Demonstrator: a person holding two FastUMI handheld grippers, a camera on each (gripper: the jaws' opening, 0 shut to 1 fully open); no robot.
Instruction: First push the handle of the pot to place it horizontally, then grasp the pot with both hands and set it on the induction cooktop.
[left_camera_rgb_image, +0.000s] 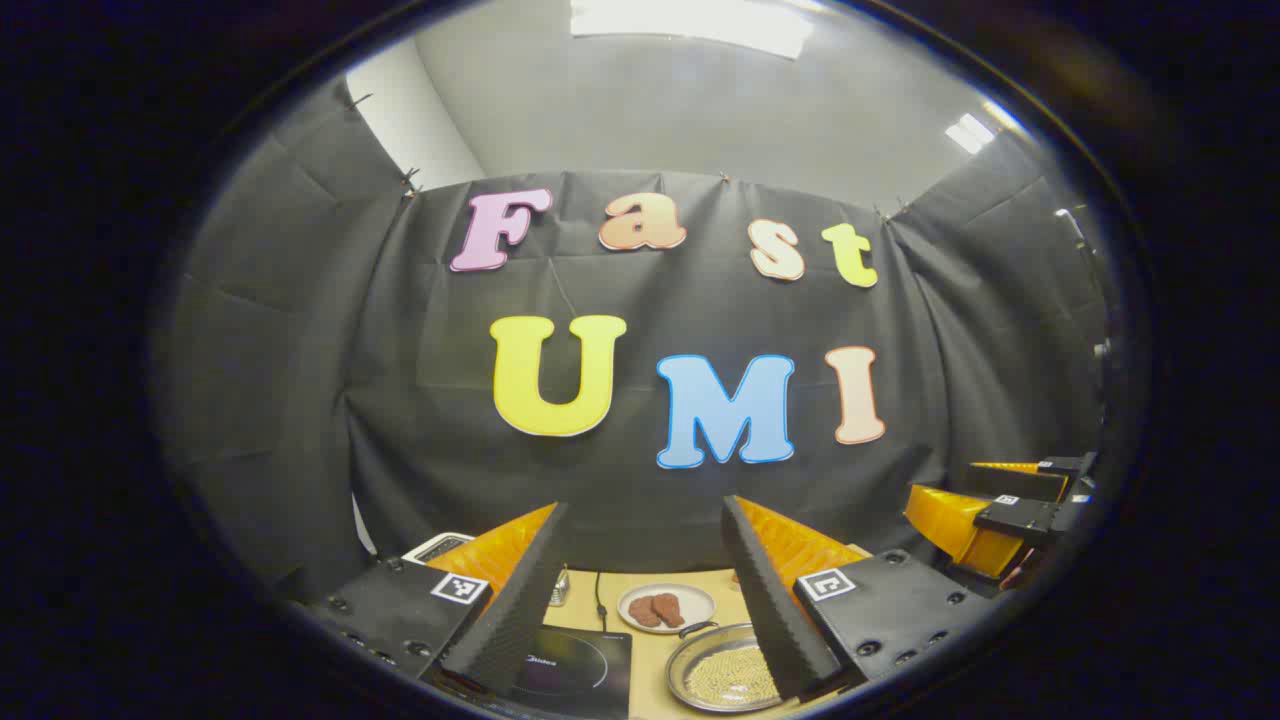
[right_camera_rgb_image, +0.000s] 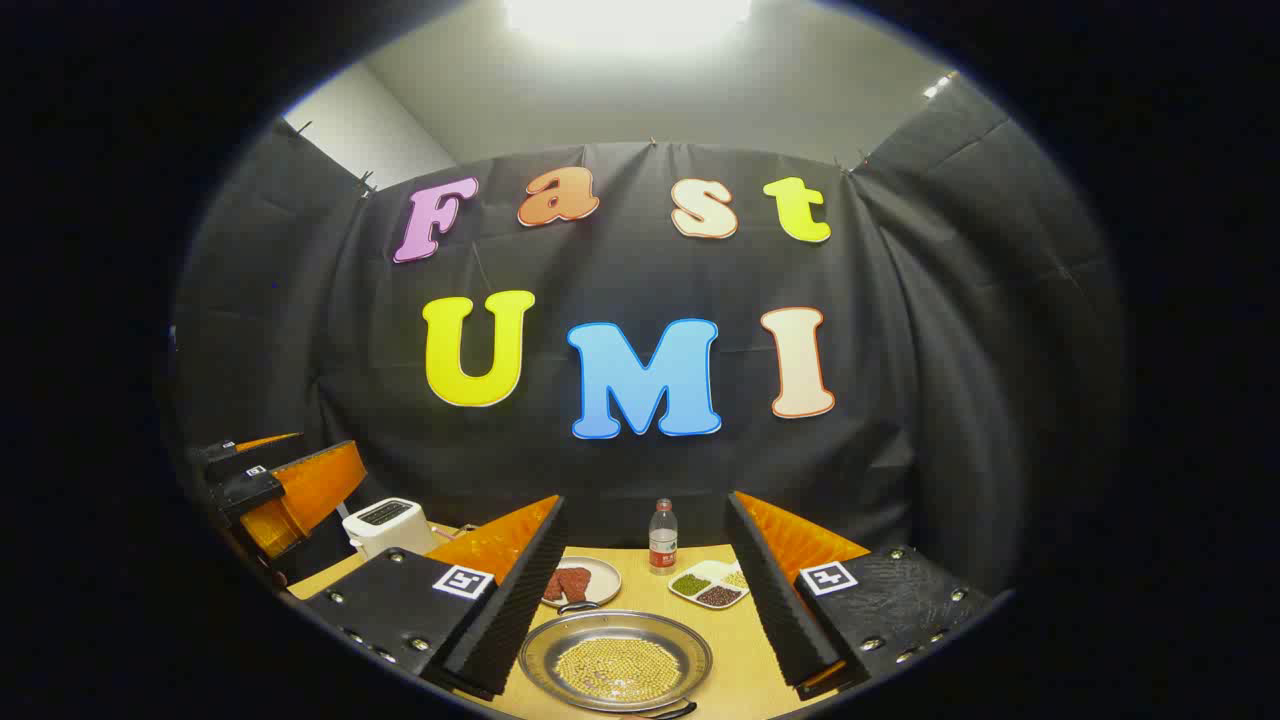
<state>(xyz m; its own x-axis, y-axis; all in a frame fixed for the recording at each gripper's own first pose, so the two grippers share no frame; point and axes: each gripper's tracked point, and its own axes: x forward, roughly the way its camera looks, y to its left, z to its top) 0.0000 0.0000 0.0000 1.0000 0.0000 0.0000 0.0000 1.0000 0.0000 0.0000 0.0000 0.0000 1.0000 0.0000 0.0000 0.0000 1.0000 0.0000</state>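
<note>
A shallow metal pot (right_camera_rgb_image: 615, 660) of yellow beans is sitting flat on my table, right beside the black cooktop (left_camera_rgb_image: 572, 672), not on it.

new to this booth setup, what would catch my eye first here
The shiny metal pot of yellowish beans sits front and centre on the wooden table, between the right gripper's open fingers. Behind it are a plate of reddish-brown pieces and a water bottle; a white toaster stands far left.
</note>
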